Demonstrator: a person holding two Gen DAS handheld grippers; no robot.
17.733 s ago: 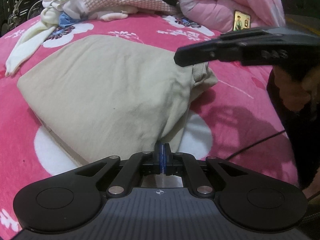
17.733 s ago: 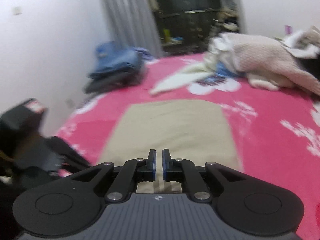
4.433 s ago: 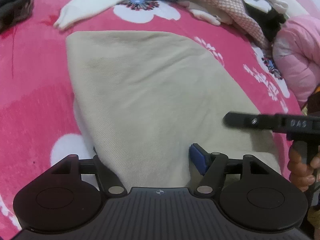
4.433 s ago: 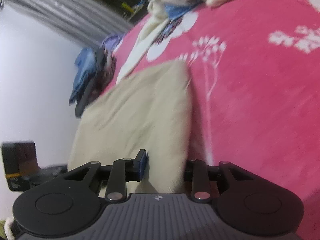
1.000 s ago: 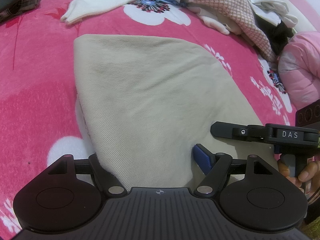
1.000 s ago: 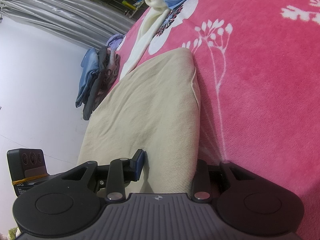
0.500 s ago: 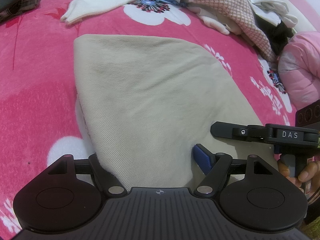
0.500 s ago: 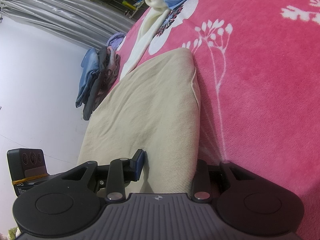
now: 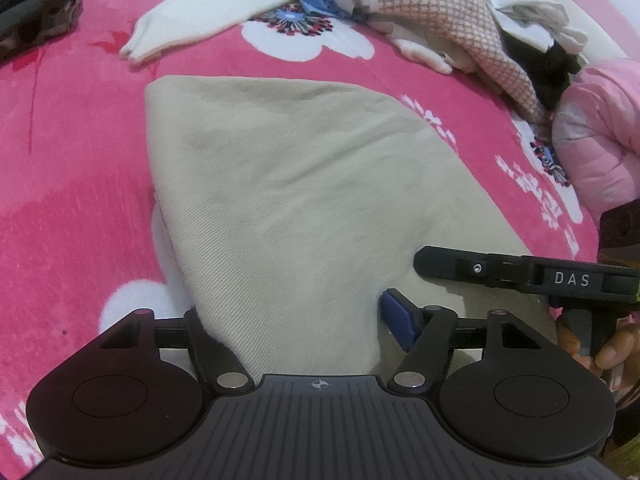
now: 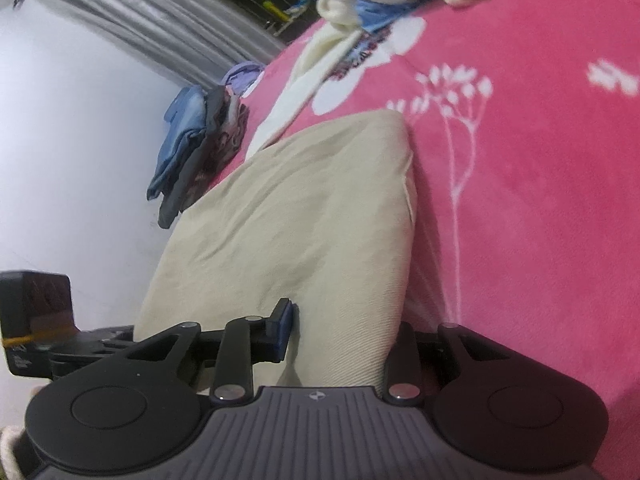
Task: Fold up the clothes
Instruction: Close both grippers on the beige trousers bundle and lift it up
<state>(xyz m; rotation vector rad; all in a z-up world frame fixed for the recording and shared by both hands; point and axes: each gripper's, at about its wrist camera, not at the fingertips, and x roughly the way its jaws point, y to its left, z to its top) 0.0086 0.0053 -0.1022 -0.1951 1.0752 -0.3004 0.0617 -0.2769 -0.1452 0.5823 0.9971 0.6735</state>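
Observation:
A beige folded garment [image 9: 288, 200] lies flat on the pink floral bedspread [image 9: 68, 168], its near edge right at both grippers. My left gripper [image 9: 296, 320] is open and straddles the garment's near left edge, with cloth lying between its two fingers. My right gripper [image 10: 344, 330] is also open and straddles the near right edge of the same garment [image 10: 320, 208], where the cloth bulges up between its fingers. In the left wrist view the right gripper [image 9: 424, 261] reaches in from the right just above the cloth, held by a person's hand [image 9: 612, 354].
A heap of loose clothes lies at the far side: a cream garment [image 9: 208, 28], a pink-checked knit [image 9: 432, 12] and a pink quilted jacket [image 9: 600, 144]. A folded stack of blue and dark clothes [image 10: 192, 156] sits at the bed's far left by the white wall.
The right wrist view has shifted a little and is slightly blurred, with the cloth bulging higher between the right fingers. The left gripper and the garment's far part look unchanged.

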